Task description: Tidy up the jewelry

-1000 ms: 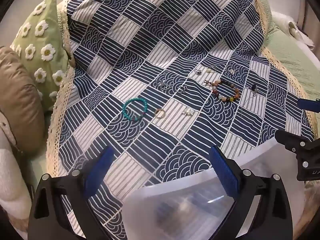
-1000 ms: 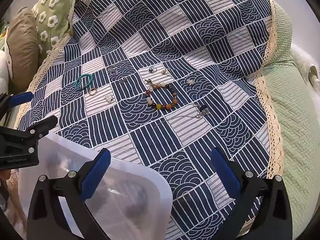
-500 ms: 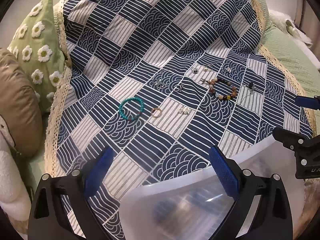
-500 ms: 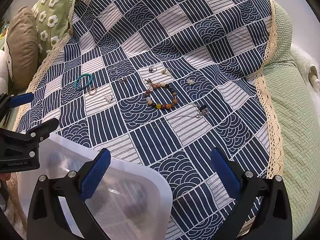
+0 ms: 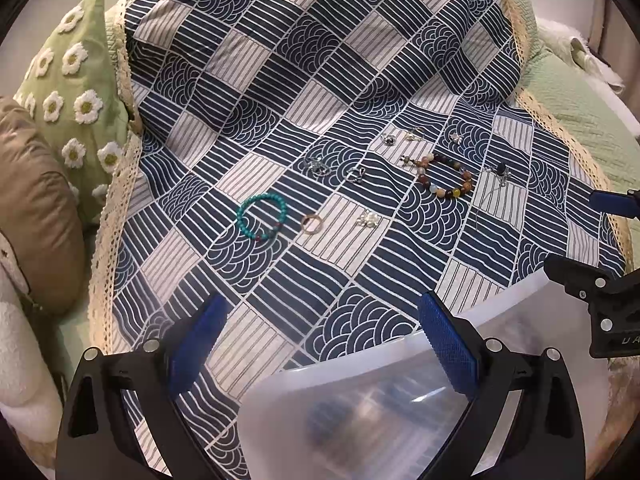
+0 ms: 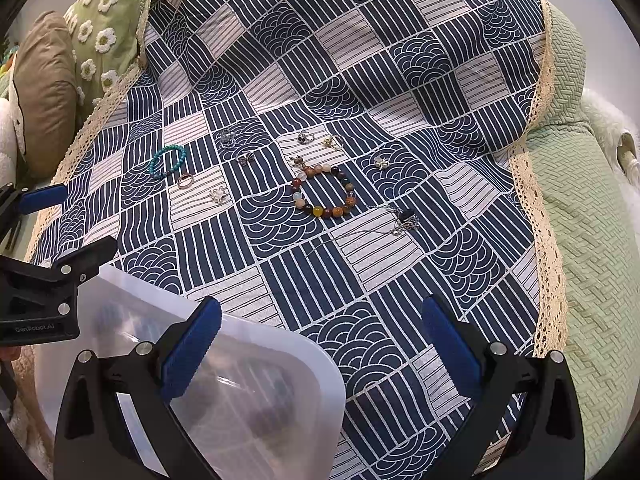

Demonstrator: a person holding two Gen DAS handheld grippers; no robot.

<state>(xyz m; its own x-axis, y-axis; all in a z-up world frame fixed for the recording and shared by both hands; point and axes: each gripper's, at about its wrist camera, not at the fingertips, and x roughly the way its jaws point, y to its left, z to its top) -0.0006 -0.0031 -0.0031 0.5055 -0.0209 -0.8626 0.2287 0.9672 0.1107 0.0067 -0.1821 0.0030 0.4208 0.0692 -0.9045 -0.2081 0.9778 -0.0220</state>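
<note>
I count 2 bead bracelets on the patterned cloth (image 6: 360, 80): 1 turquoise bracelet (image 5: 262, 216) to the left and 1 multicolour bracelet (image 6: 325, 191) near the middle. Around them lie 1 plain ring (image 5: 312, 224), several small silver pieces and 1 thin chain necklace (image 6: 400, 222). My left claw (image 5: 320, 344) and right claw (image 6: 320, 340) are both spread and hold nothing, above 1 translucent box (image 6: 256, 360). The cloth covers a green bed (image 6: 592, 240), with 2 cushions (image 5: 76, 80) at left.
</note>
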